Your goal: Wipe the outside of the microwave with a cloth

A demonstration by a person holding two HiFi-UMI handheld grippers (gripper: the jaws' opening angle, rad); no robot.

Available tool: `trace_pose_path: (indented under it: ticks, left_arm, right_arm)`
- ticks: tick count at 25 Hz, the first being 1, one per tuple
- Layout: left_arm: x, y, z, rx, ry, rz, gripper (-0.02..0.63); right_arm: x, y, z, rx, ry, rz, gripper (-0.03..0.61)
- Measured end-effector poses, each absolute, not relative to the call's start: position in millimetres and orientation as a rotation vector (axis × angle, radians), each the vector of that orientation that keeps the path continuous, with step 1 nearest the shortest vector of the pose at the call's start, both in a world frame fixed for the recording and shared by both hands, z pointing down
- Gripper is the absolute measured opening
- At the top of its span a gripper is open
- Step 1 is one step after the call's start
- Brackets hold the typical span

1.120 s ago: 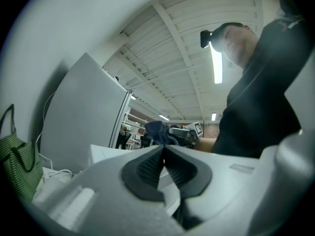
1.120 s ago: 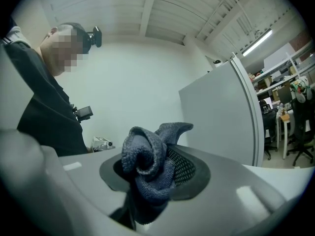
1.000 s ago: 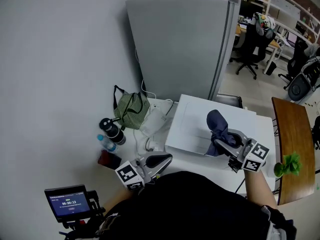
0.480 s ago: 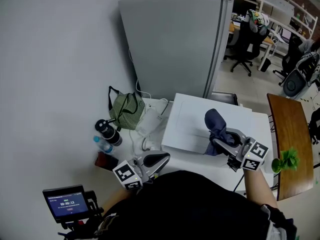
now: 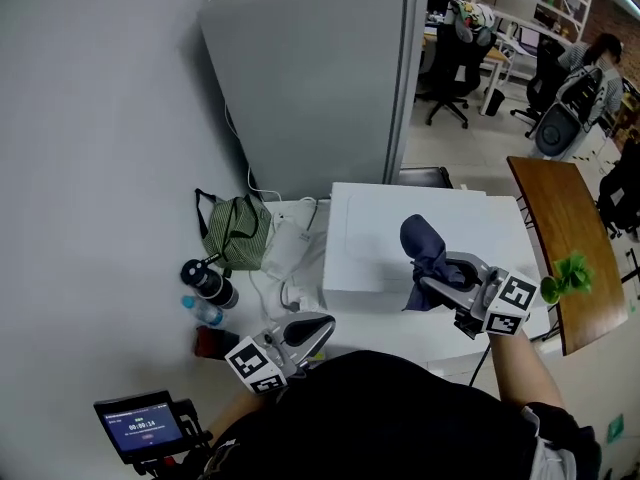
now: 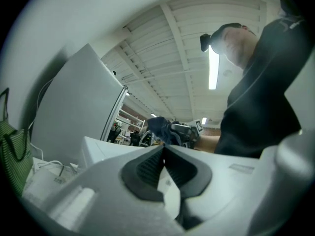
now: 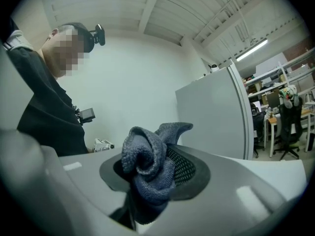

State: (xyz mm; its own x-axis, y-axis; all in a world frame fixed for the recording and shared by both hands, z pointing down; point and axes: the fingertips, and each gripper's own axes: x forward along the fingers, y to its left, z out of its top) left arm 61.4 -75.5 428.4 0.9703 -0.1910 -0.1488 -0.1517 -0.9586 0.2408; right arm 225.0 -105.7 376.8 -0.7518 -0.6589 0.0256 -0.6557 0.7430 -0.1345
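Cloth (image 5: 421, 244) in right tool (image 5: 430, 286), by microwave (image 5: 375, 230) front edge.

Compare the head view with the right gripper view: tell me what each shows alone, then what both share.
Head view only: the green bag, the black bottle and the wooden table. Right gripper view only: the ceiling beams and a strip light. Both: the right claw shut on the dark blue cloth, and the grey fridge.

Navy cloth (image 5: 421, 245), white microwave (image 5: 372, 230), green-striped bag (image 5: 232, 231).
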Motion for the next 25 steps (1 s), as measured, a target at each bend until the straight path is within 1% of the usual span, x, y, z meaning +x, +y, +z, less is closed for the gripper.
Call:
trace_pose_path:
  ticks: [5,9,14,17,20,25]
  left_arm:
    - [61,-51,445,2.859,-0.046,-0.215,0.003]
    - [77,-20,438,2.874,0.057,-0.194,0.003]
    - [109,43,435,2.888,0.023,-0.188,0.003]
    - [142,98,447,2.871,-0.018,-0.2,0.003]
    - [173,156,468,2.873,0.018,-0.116,0.003]
    - [194,195,440,2.881,-0.03,-0.111,0.003]
  right_arm:
    - [214,-69,380,-1.209,2.809,-0.304,0.143]
    - [216,-31,380,-1.252,2.83,-0.271,0.143]
    - [244,33,371,-1.196,2.834,-0.192,0.143]
    - [264,86,384,-1.113,2.863,-0.207,0.143]
    - [278,139,406,-1.029,2.928,-0.262,0.143]
    - [294,189,417,-0.96,2.942,-0.336,0.143]
